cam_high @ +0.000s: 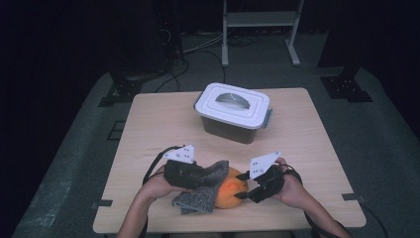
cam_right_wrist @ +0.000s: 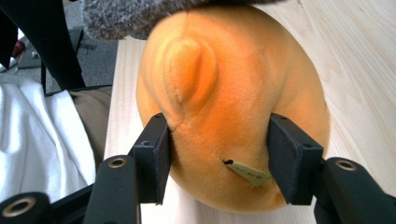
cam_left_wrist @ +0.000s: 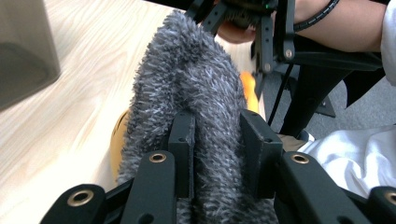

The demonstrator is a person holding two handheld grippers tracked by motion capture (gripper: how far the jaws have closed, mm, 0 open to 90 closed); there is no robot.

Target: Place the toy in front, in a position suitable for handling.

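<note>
At the bench's near edge, the left gripper point(cam_high: 200, 174) has its fingers clamped on the shaggy grey cloth point(cam_left_wrist: 187, 93) draped over the round orange plush toy point(cam_right_wrist: 233, 107), which the right gripper point(cam_right_wrist: 219, 161) pinches at both sides; next, I judge, the toy must be steadied for wiping.

Dark lab: lone table point(cam_high: 148, 119), floor cables point(cam_high: 198, 47), metal stand point(cam_high: 260, 20)

Both forearms came in low from the near edge, hands angled toward each other. The left tongs point(cam_high: 210, 177) were clamped tight, while the right tongs point(cam_high: 242, 187) stood partly closed, jaws pressing inward.
</note>
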